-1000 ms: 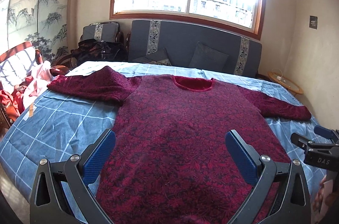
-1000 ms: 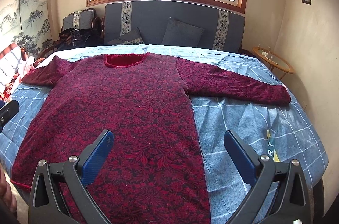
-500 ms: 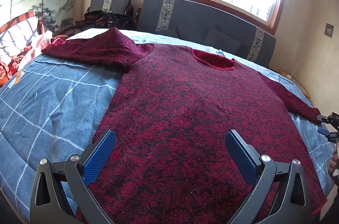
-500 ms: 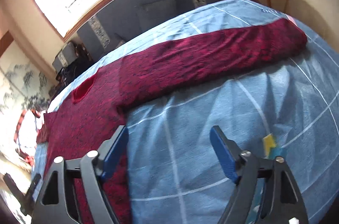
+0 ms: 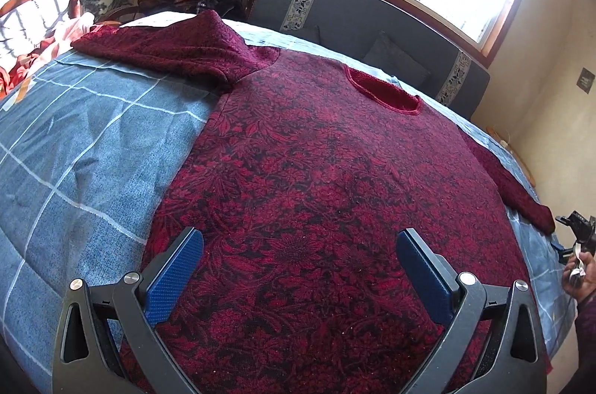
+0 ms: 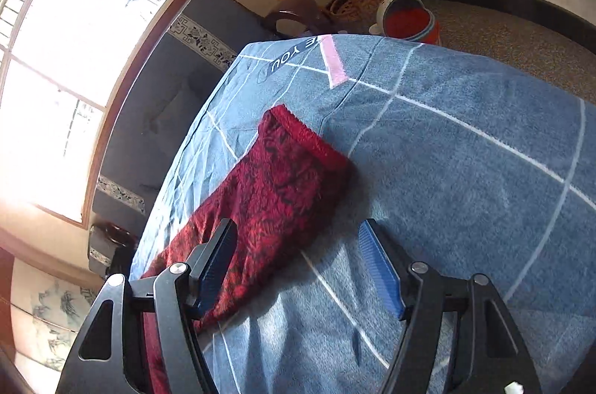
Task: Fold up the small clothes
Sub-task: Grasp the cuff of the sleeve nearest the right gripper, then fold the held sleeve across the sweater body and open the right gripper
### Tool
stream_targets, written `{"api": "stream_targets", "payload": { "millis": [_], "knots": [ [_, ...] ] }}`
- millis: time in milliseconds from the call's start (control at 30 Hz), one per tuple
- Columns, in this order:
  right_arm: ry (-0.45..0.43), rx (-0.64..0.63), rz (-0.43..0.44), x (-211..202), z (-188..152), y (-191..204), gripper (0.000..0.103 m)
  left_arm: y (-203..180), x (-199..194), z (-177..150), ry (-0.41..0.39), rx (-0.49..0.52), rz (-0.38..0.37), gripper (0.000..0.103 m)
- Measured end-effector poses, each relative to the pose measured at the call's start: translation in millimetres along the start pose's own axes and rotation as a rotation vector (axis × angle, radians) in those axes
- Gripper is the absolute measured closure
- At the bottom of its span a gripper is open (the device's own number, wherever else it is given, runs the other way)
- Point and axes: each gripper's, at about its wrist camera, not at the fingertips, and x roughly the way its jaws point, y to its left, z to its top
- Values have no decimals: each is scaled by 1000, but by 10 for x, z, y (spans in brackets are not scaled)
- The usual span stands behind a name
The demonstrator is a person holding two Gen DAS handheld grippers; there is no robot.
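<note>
Sweater spread on the bed, both sets of fingers wide apart

A dark red patterned sweater [image 5: 335,189] lies flat, front up, on a bed covered by a blue checked quilt [image 5: 74,152]. In the left wrist view its body fills the middle, the neckline [image 5: 383,92] toward the far side and one sleeve [image 5: 175,47] stretching to the far left, its cuff end hard to make out against the clutter beyond. The near hem is cut off behind the left gripper [image 5: 298,267], whose fingers stand wide open above the lower body of the sweater, holding nothing; whether they touch the cloth cannot be told.

The other sleeve runs off to the right, and in the right wrist view its cuff [image 6: 309,140] lies on the quilt. The right gripper [image 6: 298,263] is tilted hard, so the room appears on its side. Its fingers are spread apart; the left pad [image 6: 218,267] sits over the sleeve and the right pad [image 6: 380,267] over bare quilt. Contact with the sleeve is not clear. The sleeve's near end is hidden behind the gripper frame.

At the right edge of the left wrist view, the right gripper and the hand [image 5: 581,275] holding it show only partly, cut off by the frame
</note>
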Motion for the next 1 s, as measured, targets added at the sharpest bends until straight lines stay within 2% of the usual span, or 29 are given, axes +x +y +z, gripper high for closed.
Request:
{"api": "stream_targets", "payload": {
  "millis": [67,200,267,300,333,433,533,667,800,900,1000],
  "knots": [
    [-1,41,36,61,95,-61,37,40,5,-3,3,-20,-12,1],
    [-16,73,55,144,211,-84,39,53,14,-2,9,-27,-26,1],
    [-4,76,27,191,259,-64,56,56,16,1,8,-28,-31,1],
    [22,79,-4,240,282,-62,80,61,13,0,6,-31,-34,1],
    [55,88,-27,284,272,-76,90,66,8,-1,5,-35,-39,1],
    [13,63,-18,220,225,71,90,108,-8,-5,-2,-60,-53,1],
    [7,-27,89,101,38,553,90,152,-2,0,-1,-87,-73,1],
    [96,-173,253,124,-450,1572,90,194,-19,-2,-11,-112,-95,1],
    [205,-293,376,343,-1165,2582,90,254,-71,-20,-40,-145,-116,1],
    [288,-344,426,654,-1732,3118,90,302,-93,-30,-53,-169,-138,1],
    [384,-336,445,989,-2341,3395,90,321,-110,-36,-64,-178,-154,1]
  ]
}}
